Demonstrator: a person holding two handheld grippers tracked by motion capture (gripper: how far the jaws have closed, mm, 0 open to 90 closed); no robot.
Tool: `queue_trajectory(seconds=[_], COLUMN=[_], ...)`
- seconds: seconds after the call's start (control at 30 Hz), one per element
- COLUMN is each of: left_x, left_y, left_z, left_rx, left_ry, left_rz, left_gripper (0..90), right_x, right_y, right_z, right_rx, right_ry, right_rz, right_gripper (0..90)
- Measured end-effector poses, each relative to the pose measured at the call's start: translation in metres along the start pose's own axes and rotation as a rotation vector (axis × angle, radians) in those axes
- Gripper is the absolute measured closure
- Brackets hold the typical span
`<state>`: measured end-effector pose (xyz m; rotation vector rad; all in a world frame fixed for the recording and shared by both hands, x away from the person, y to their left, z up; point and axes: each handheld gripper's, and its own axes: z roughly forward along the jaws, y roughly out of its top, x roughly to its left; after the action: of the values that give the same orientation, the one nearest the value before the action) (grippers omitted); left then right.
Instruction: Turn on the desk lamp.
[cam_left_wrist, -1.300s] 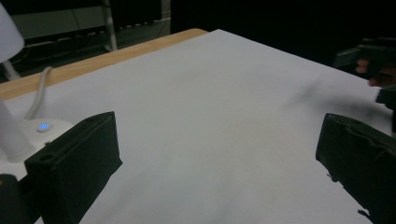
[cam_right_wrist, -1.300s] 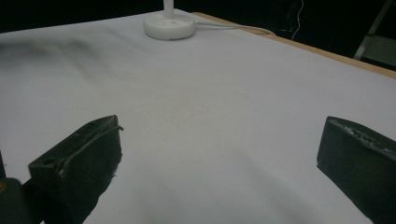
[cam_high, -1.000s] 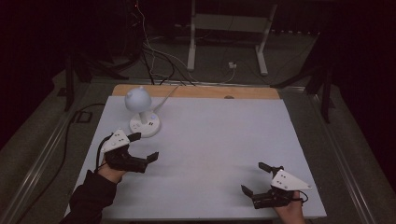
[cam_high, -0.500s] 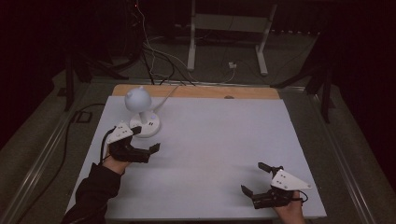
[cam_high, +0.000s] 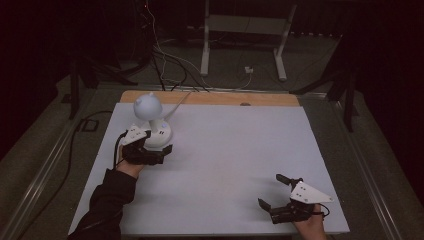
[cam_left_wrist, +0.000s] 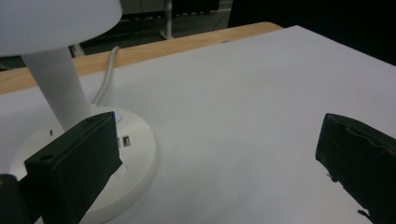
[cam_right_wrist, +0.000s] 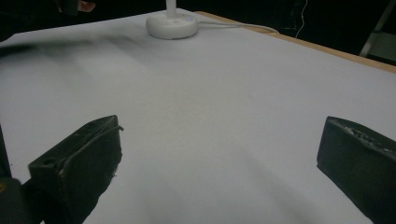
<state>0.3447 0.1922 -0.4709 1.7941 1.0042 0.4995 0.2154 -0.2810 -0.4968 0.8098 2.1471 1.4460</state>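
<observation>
White lamp (cam_high: 149, 122): small desk lamp, round base, slim stem, globe head; stands upright at the far left of the table (cam_high: 240, 165), near its wooden far edge.
Lamp base (cam_left_wrist: 126, 158): blue light lit on top, two small ports on the side facing the left gripper.
Lamp cord (cam_left_wrist: 106, 74): white, runs from behind the base over the wooden edge.
Left gripper (cam_high: 150, 152): just on the near side of the lamp base, jaws spread wide, nothing held; in its own view one jaw overlaps the base rim, contact unclear.
Right gripper (cam_high: 280, 195): well apart from the lamp, at the table's near right corner, jaws wide open, empty.
Table: flat white top, bare between lamp and right gripper.
</observation>
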Motion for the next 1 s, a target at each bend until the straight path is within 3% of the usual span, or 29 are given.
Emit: queue_trajectory(seconds=[0.17,0.5,0.77,0.9,1.0], left_x=[0.002,0.012,0.015,0.013,0.012], left_y=[-0.002,-0.006,-0.008,-0.009,-0.01], left_z=[0.006,0.021,0.029,0.033,0.038], left_rx=[0.01,0.035,0.05,0.072,0.133], left_ry=[0.034,0.182,0.223,0.258,0.285], left_rz=[-0.019,-0.078,-0.113,-0.108,-0.116], left_gripper=[0.4,0.4,0.5,0.5,0.5], right_x=[0.0,-0.002,-0.001,-0.002,-0.002], right_y=[-0.001,-0.002,-0.001,-0.002,-0.002], right_z=[0.001,0.001,0.001,0.001,0.001], right_rx=[0.005,0.011,0.008,0.01,0.008], right_ry=[0.006,0.007,0.011,0.01,0.01], right_rz=[0.004,0.016,0.011,0.019,0.02], right_gripper=[0.0,0.0,0.0,0.0,0.0])
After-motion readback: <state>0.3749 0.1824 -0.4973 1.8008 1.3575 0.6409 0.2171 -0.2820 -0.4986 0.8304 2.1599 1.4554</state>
